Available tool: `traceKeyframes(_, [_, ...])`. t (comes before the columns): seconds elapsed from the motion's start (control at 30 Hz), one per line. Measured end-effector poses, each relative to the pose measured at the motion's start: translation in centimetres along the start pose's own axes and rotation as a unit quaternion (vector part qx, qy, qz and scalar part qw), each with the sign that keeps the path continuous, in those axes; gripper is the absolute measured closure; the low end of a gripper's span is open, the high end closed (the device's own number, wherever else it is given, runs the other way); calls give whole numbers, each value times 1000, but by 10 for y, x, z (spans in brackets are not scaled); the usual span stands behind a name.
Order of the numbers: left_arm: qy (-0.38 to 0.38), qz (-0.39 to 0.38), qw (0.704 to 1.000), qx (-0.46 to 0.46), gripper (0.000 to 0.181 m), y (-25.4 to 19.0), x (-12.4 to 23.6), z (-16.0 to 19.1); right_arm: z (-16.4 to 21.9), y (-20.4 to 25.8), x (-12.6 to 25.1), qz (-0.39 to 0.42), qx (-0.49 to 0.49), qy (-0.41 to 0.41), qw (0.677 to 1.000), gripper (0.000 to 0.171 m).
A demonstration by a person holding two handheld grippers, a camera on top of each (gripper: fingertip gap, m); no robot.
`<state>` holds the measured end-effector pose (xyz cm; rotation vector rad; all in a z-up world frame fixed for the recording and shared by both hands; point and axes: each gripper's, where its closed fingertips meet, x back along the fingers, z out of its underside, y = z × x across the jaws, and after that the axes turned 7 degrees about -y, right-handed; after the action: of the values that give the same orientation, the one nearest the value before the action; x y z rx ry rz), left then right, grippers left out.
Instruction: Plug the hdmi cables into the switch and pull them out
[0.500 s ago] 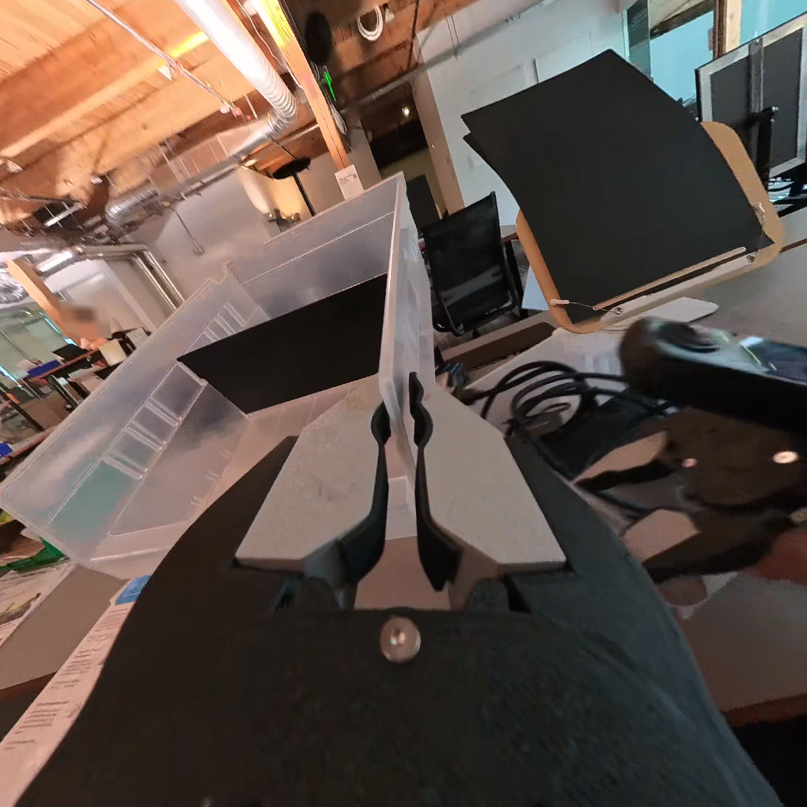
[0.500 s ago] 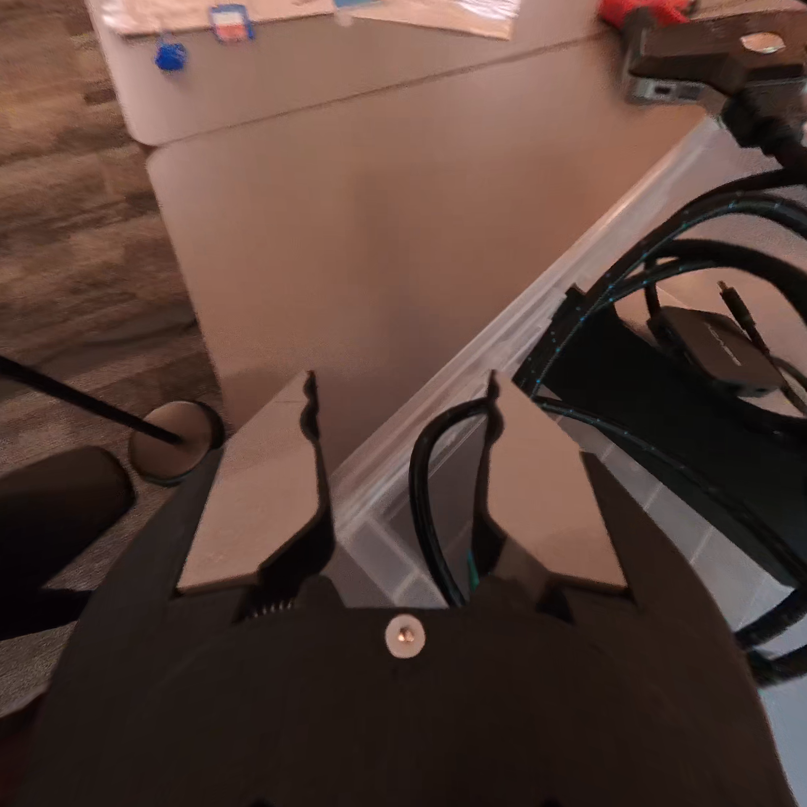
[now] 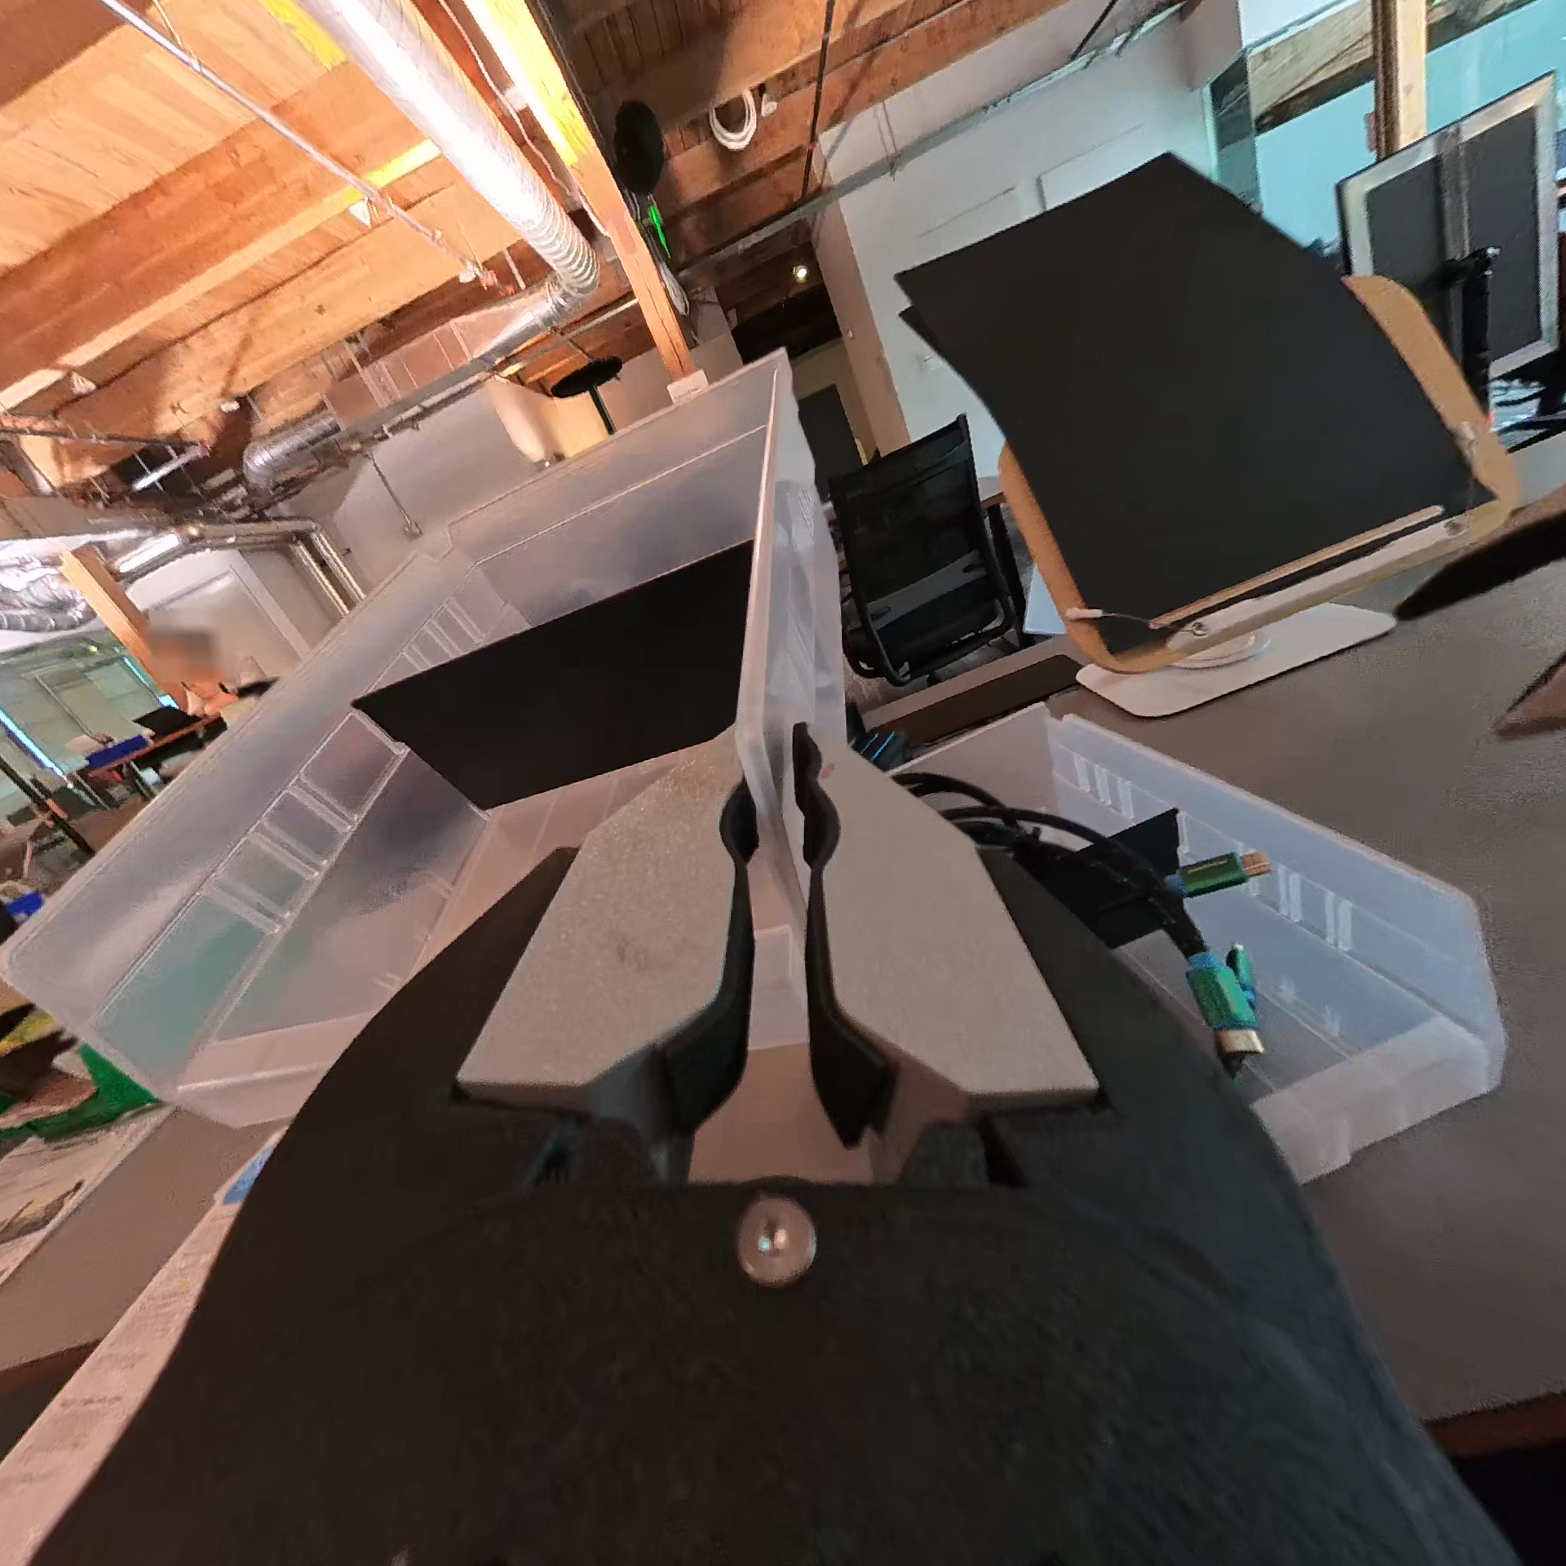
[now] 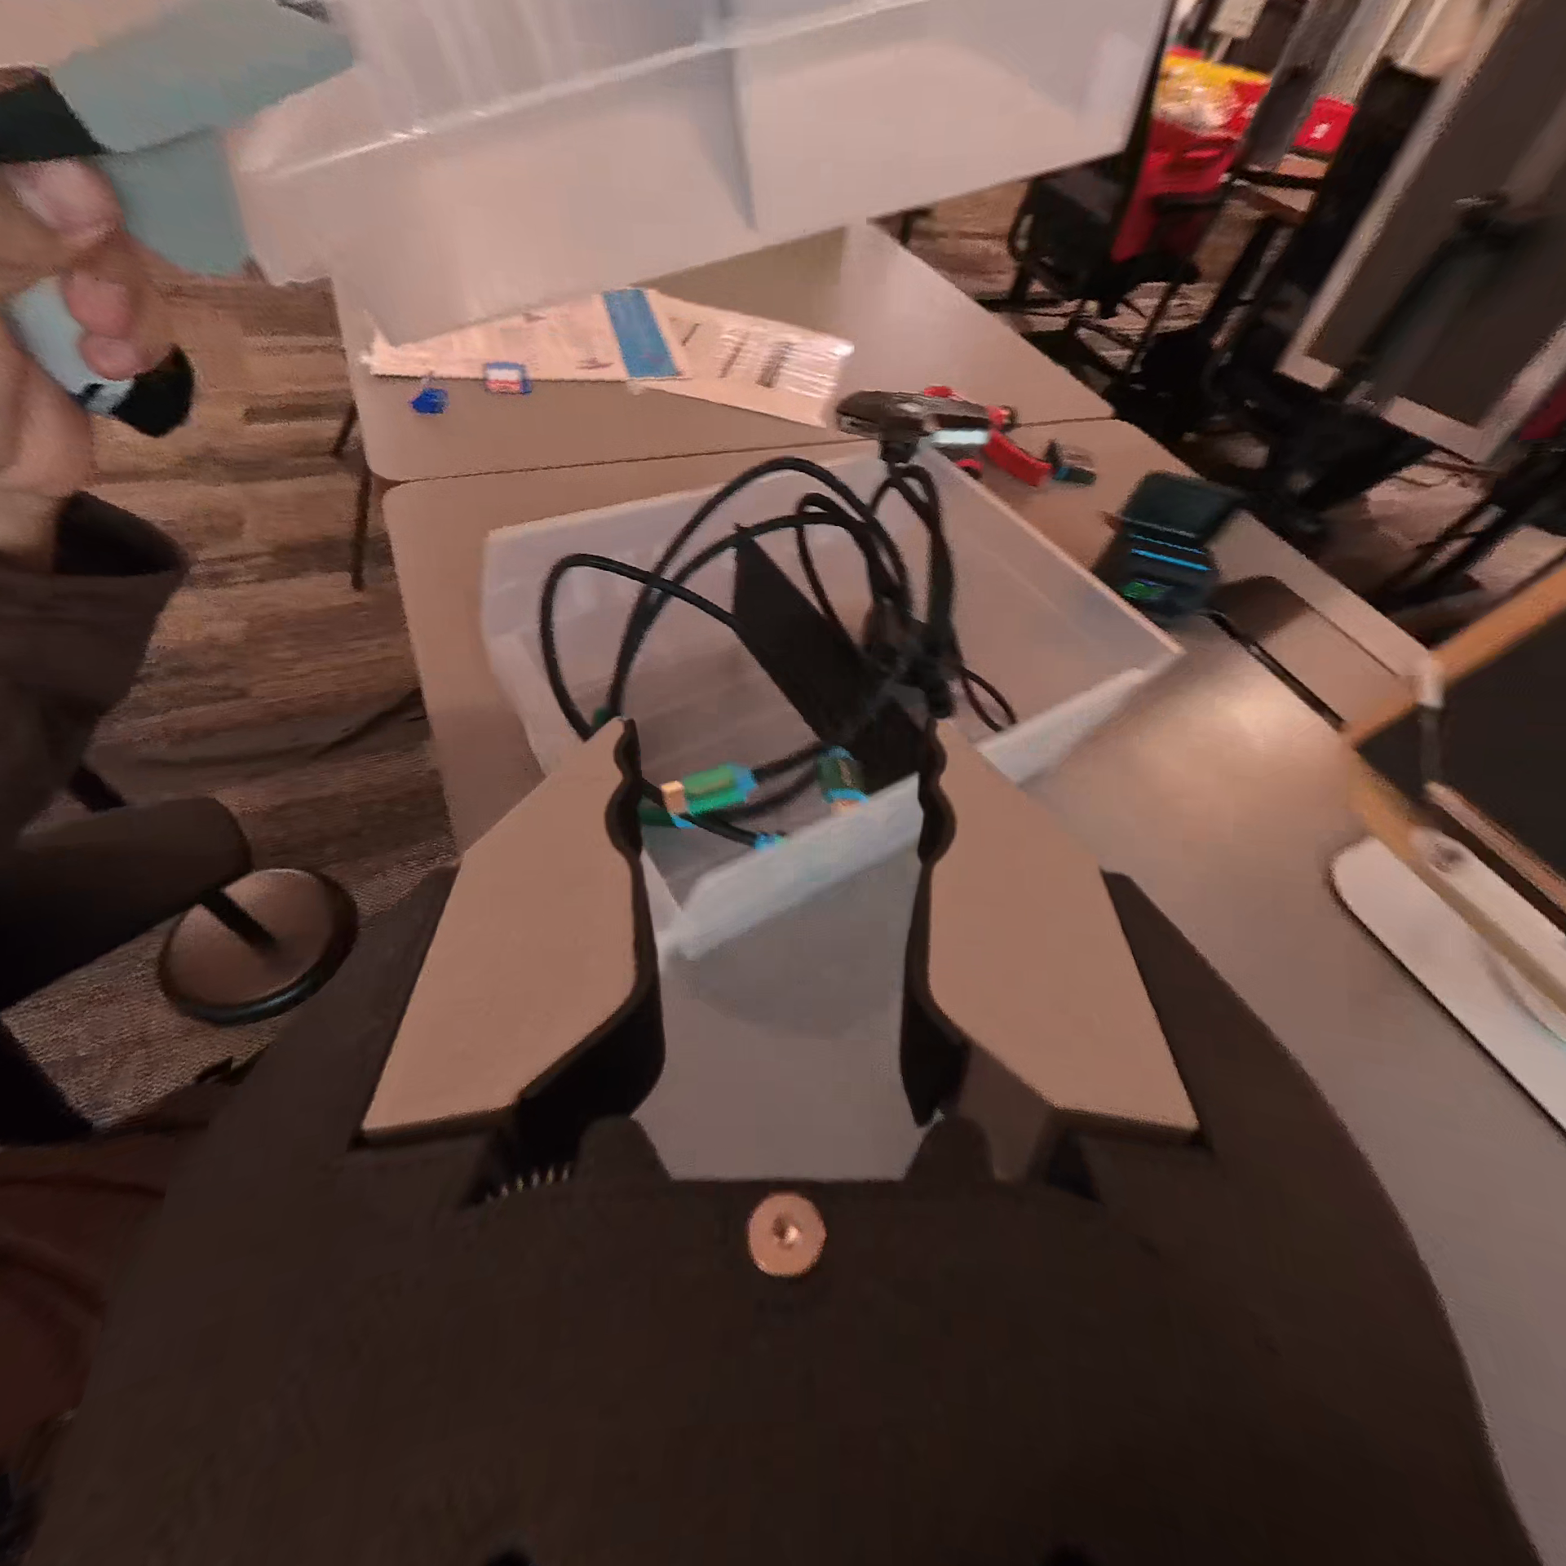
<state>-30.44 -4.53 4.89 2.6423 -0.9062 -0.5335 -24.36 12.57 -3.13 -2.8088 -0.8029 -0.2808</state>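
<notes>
Now the left gripper (image 3: 775, 813) pinches the wall of an upper bin (image 3: 767, 593); the right gripper (image 4: 780, 796) gapes empty above the lower bin (image 4: 1093, 593). Inside it lie limp cables (image 4: 763, 542); I'd grab a stiff green plug (image 4: 708, 784).

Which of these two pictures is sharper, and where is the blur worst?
Left wrist view is sharper: the green HDMI plugs read crisply, with edges bent by the wide-angle lens. Right wrist view is dim and motion-smeared, worst on the lifted clear bin and the hand at upper left.
</notes>
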Motion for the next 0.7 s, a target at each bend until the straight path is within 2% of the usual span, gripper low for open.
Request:
traceKeyframes(0.03, [-7, 2, 1000, -3, 180, -4, 0, -5, 2, -11, 13, 11, -2, -2, 1000, 108])
traceKeyframes(0.17, [-29, 29, 999, -16, 180, -31, 1, -26, 14, -49, 57, 55, 1, -8, 998, 108])
traceKeyframes(0.33, [-52, 99, 994, -19, 179, -88, 3, -56, 21, -86, 106, 105, -16, -14, 994, 106])
traceKeyframes(0.5, [-65, 181, 980, -42, 176, -160, -5, -83, 13, -115, 153, 162, -9, -41, 986, 105])
traceKeyframes(0.7, [-62, 293, 952, -58, 172, -263, -10, -86, 10, -129, 199, 193, -19, -54, 980, 103])
